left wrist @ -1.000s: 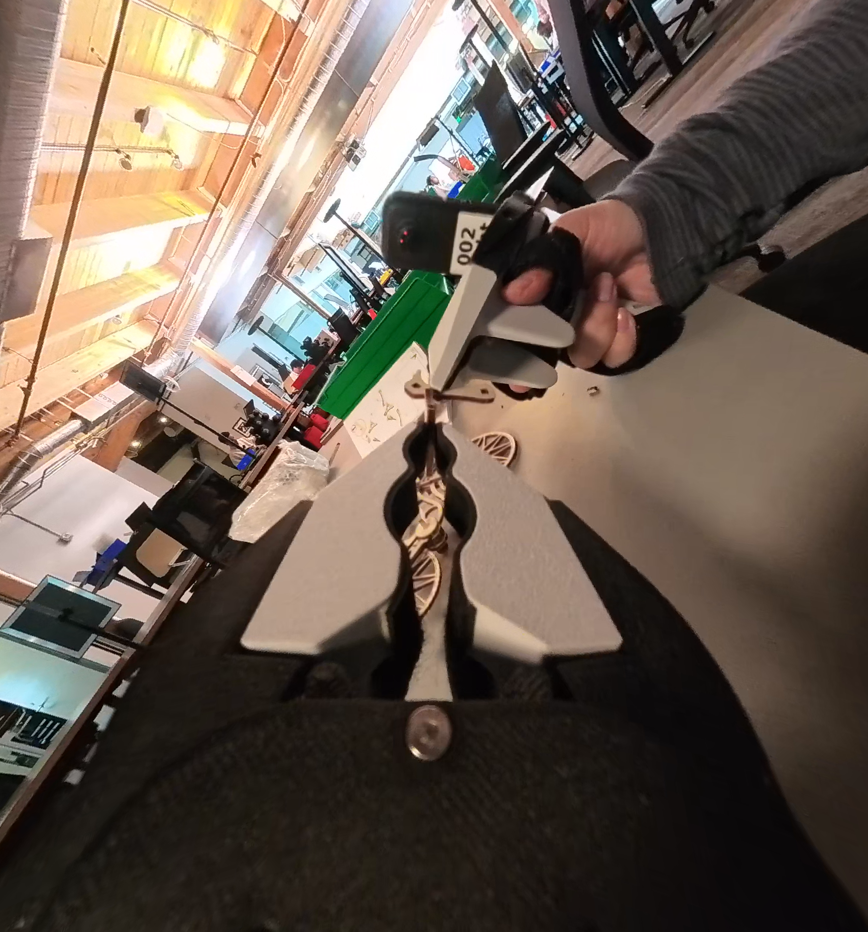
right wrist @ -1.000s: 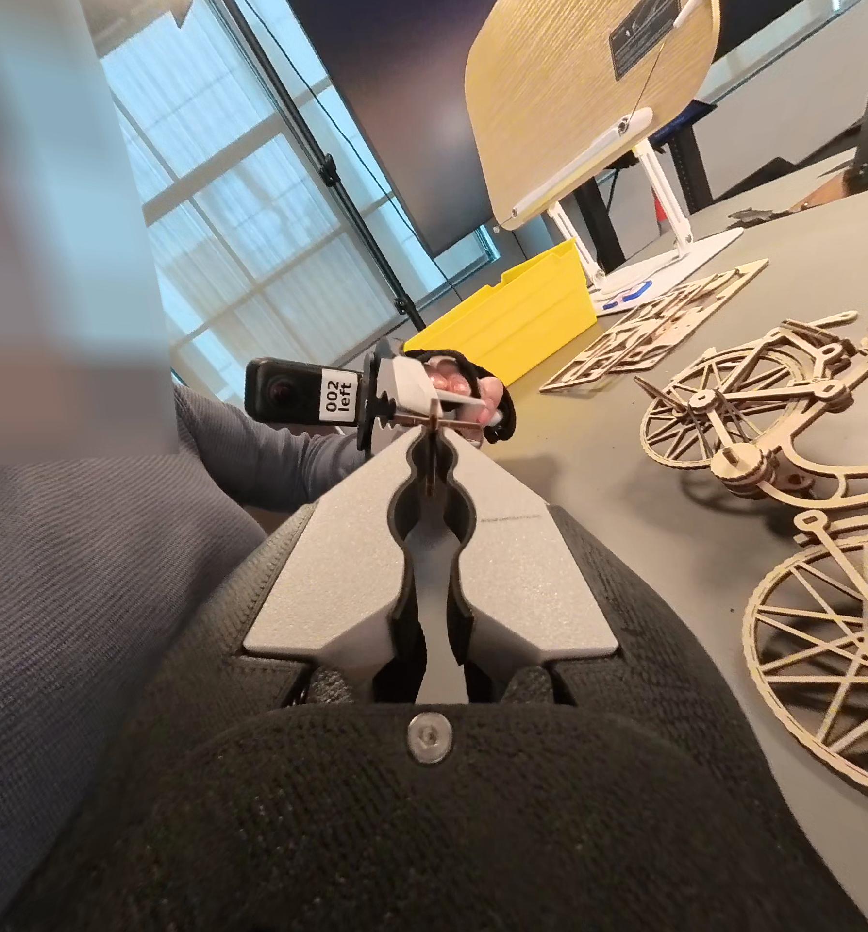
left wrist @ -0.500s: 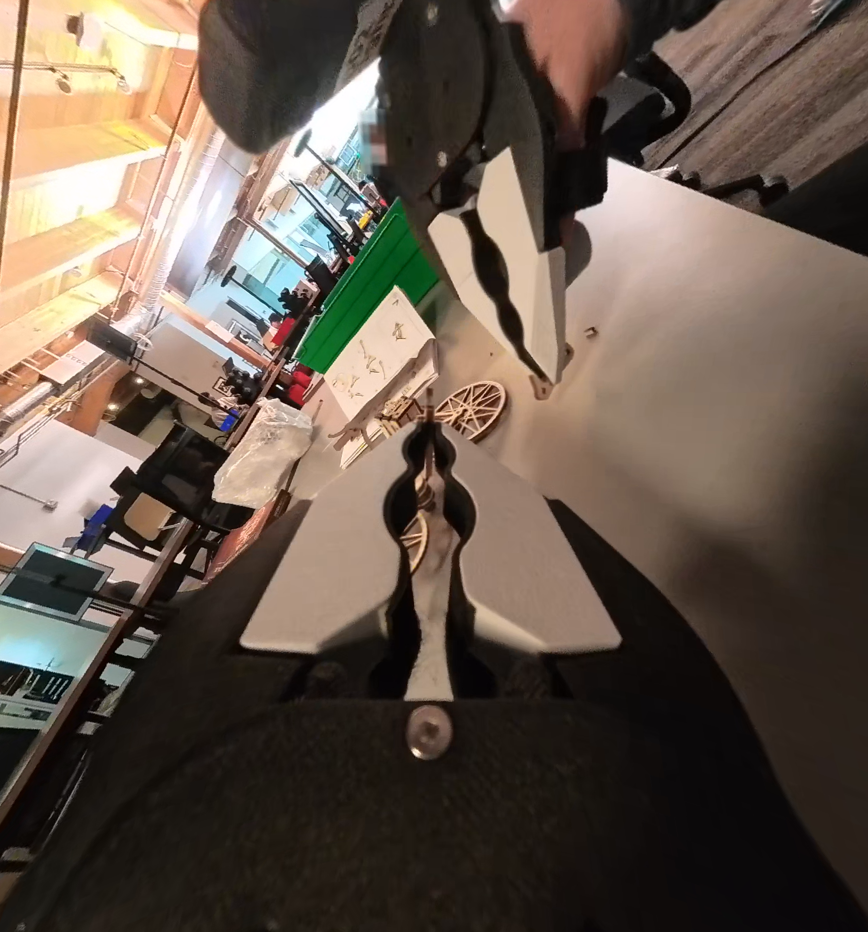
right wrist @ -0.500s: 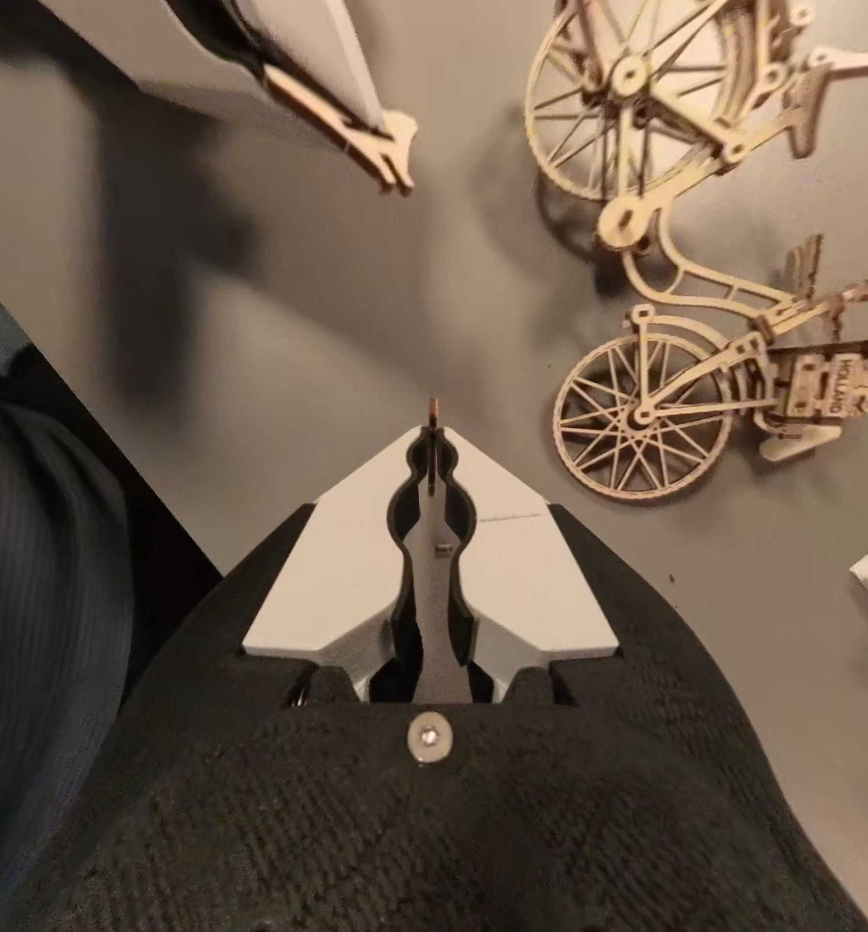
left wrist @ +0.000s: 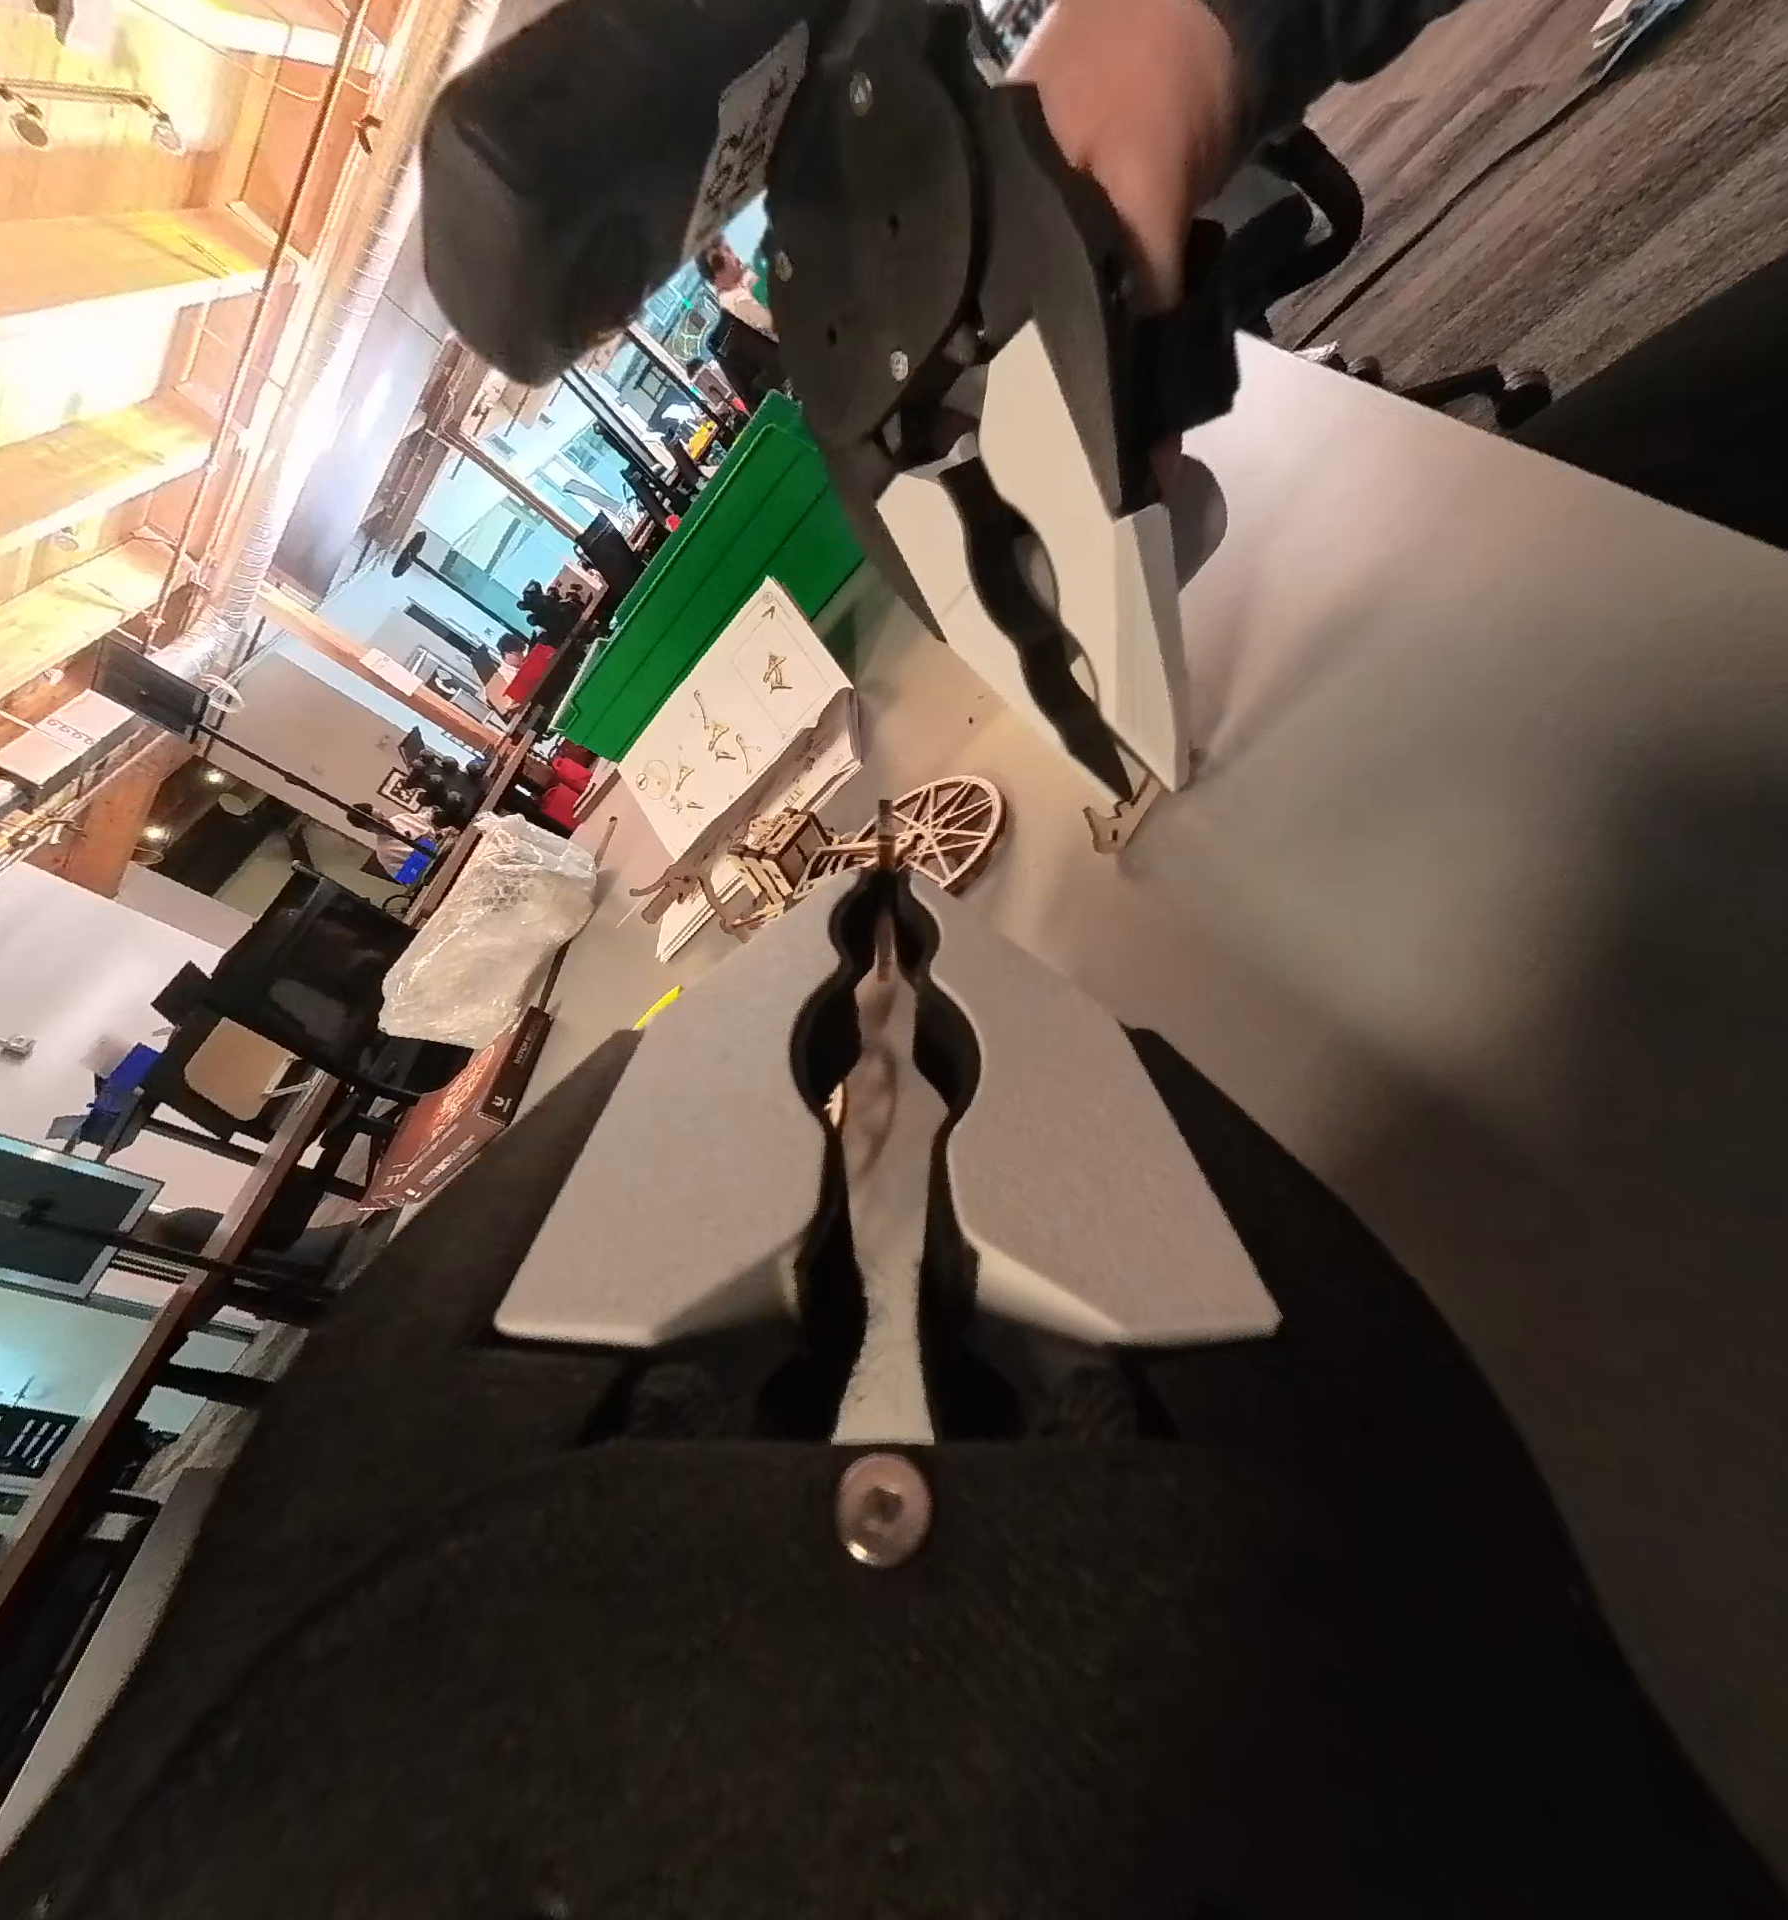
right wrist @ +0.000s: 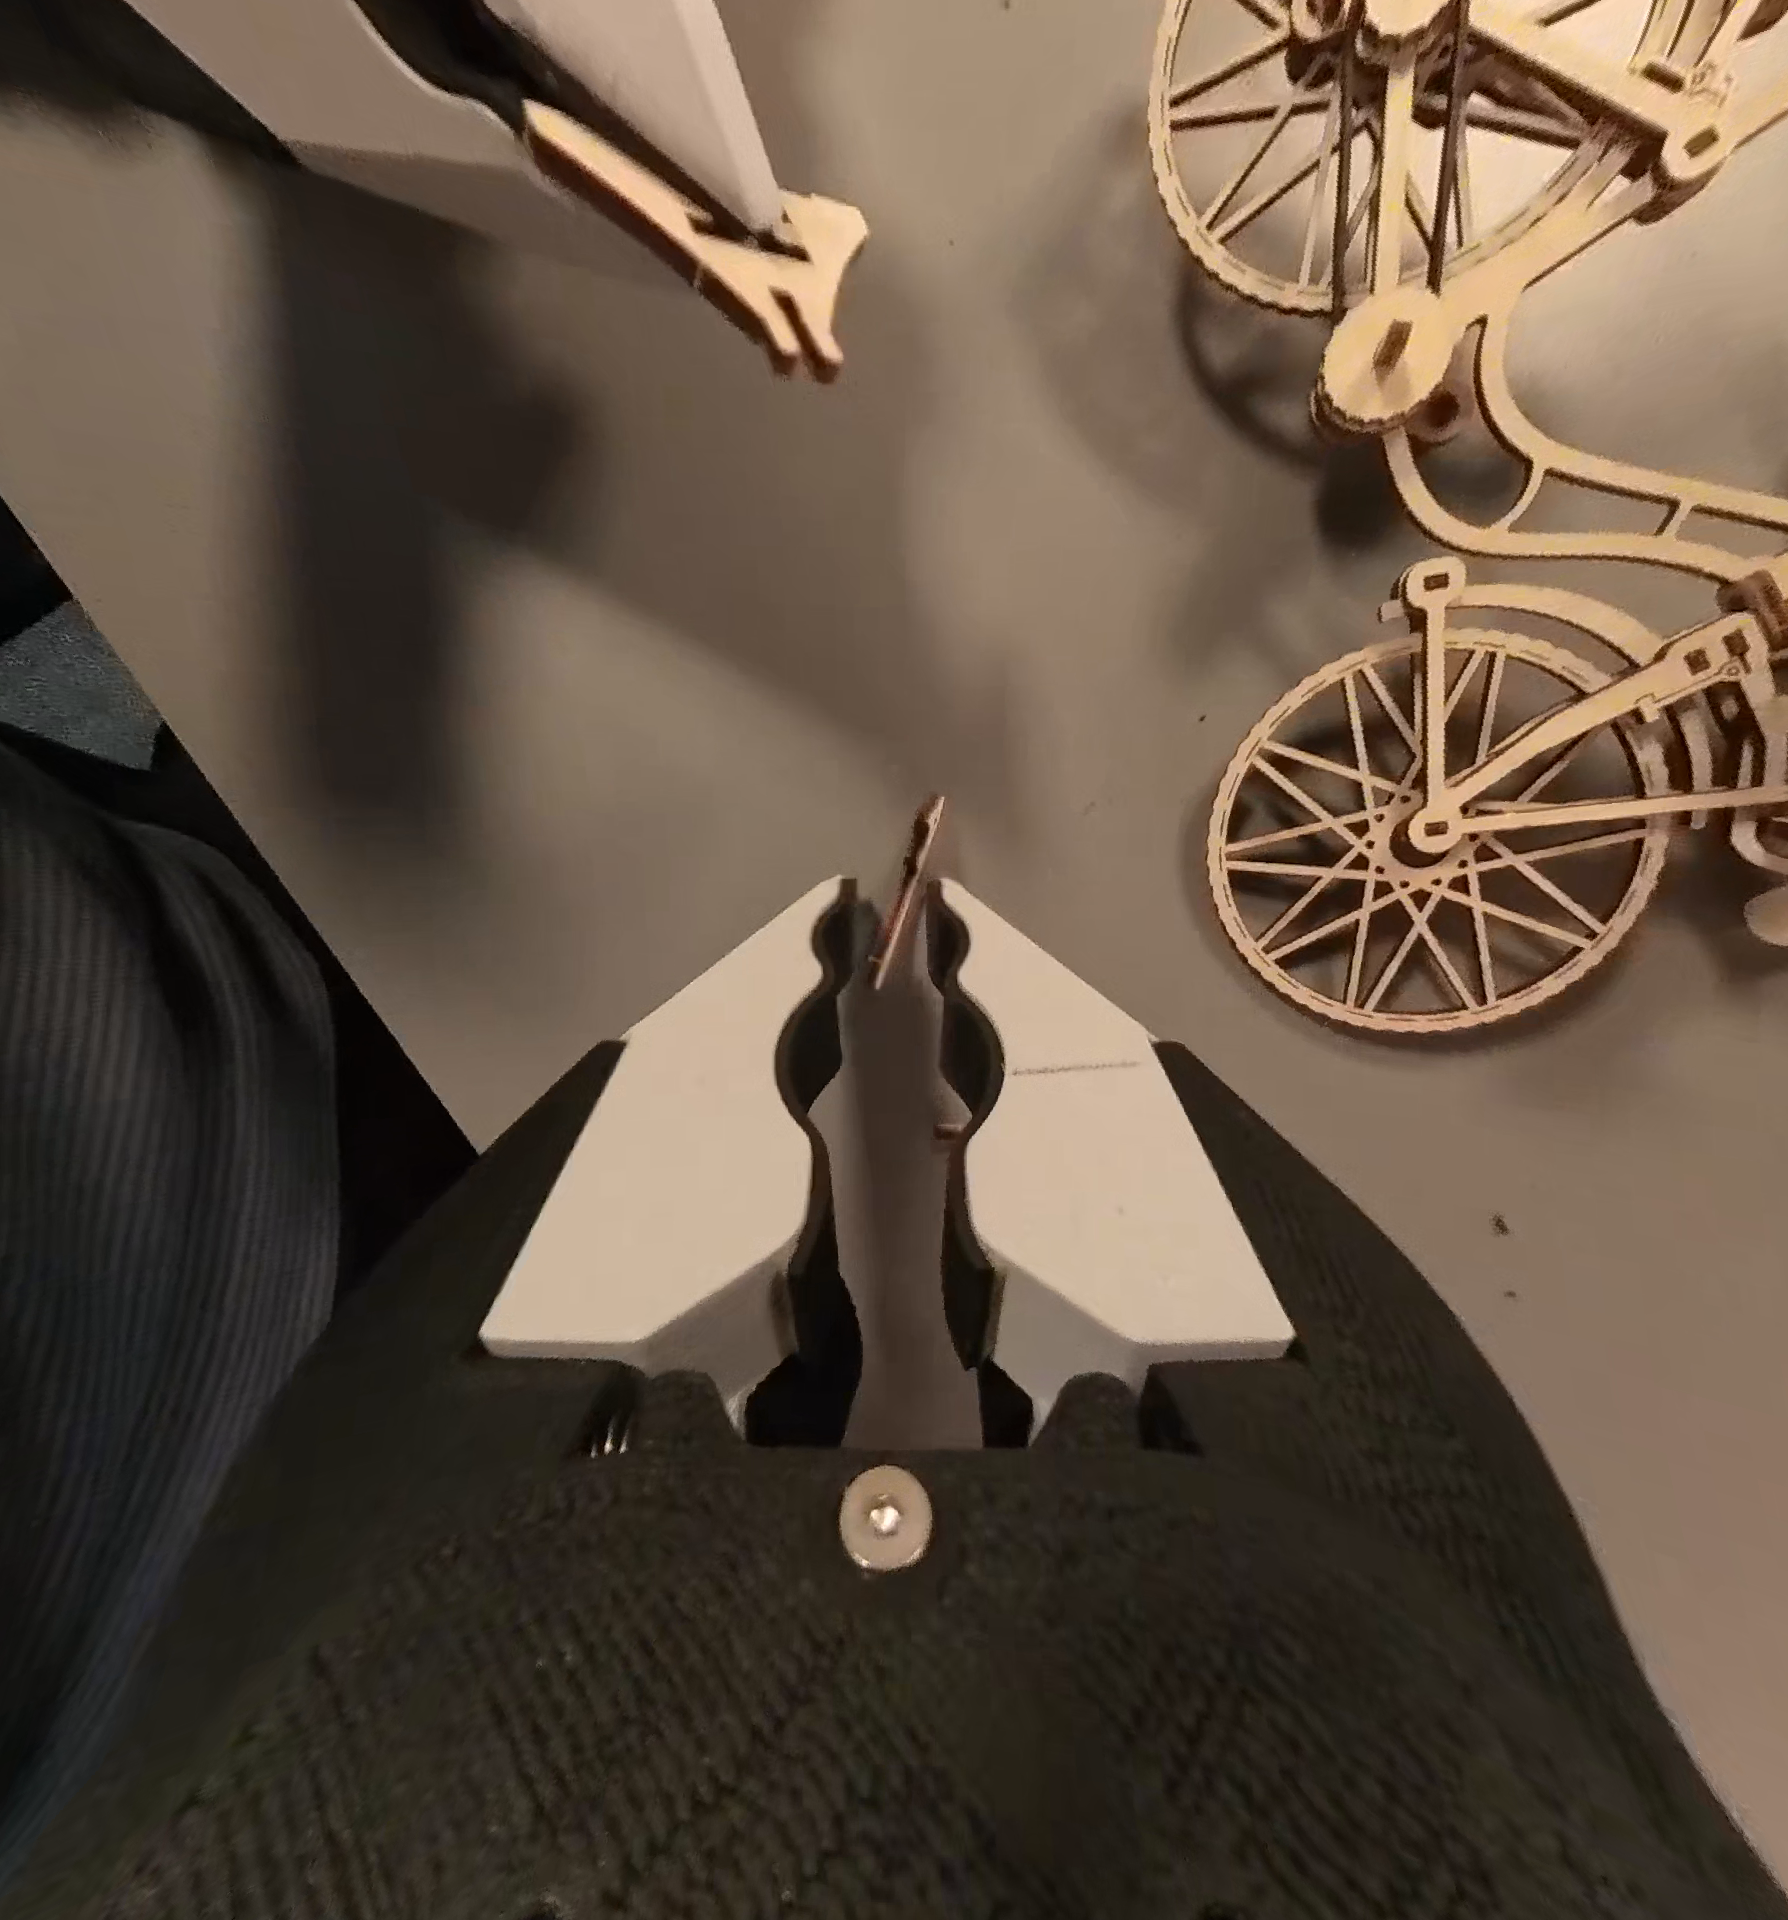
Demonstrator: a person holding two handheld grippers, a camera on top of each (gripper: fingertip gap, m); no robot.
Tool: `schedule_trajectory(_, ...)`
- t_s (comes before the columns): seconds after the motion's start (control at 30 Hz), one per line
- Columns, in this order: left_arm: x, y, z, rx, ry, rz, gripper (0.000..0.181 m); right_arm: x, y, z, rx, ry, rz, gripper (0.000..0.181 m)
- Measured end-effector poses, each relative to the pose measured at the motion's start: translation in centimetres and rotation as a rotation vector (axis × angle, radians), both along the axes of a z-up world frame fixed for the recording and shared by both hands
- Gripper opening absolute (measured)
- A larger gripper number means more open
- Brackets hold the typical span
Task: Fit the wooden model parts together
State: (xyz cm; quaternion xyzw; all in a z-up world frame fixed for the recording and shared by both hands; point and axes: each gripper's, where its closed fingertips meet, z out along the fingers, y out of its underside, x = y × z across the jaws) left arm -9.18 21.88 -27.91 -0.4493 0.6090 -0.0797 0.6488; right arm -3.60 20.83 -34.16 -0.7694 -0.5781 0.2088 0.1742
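Wood sliver, perhaps loose, between fingertips

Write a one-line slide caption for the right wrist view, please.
Right gripper, slightly open around a thin wooden piece, above grey table beside wooden bicycle model.

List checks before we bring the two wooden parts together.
1. Left gripper grip on the forked wooden piece: ok. The jaws are closed on it and the forked end sticks out.
2. Right gripper grip on the thin wooden strip: not ok. The jaws are parted and the strip sits tilted in the gap.
3. Parts lined up: not ok. The forked end is well apart from the strip.
4. Bicycle model out of the way: ok. It lies off to the side on the table.
5. Strip resting on the table: cannot tell.
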Motion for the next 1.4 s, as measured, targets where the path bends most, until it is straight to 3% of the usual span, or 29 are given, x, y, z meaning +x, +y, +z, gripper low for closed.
schedule_trajectory(0.1, 0.0, 0.0, -0.1, -0.001, 0.003, -0.002, 0.001, -0.1, 0.1, -0.1, -0.002, 0.013, -0.010, 0.000)
schedule_trajectory(0.27, 0.1, -0.3, 0.0, 0.008, 0.003, -0.016, 0.001, -0.2, 0.5, 0.0, 0.051, 0.044, -0.032, 0.000)
schedule_trajectory(0.33, 0.1, -0.4, 0.3, 0.022, -0.008, -0.016, 0.001, -2.1, 0.6, 2.0, 0.033, 0.261, -0.065, 0.000)
schedule_trajectory(0.47, 0.0, -0.6, 1.5, 0.078, -0.044, -0.005, 0.001, -4.3, 0.7, 7.9, -0.195, 0.827, -0.169, 0.000)
schedule_trajectory(0.63, -0.1, -0.9, 2.3, 0.074, -0.091, -0.015, 0.001, -4.8, -0.2, 9.3, -0.348, 1.048, -0.129, 0.000)
schedule_trajectory(0.87, 0.0, -1.4, 2.6, 0.060, -0.117, -0.043, 0.001, -4.9, -0.4, 9.6, -0.384, 1.105, -0.116, 0.000)
schedule_trajectory(1.4, 0.3, -2.4, 1.4, -0.056, -0.053, -0.141, 0.000, -5.0, -1.8, 8.4, -0.478, 1.001, -0.038, 0.000)
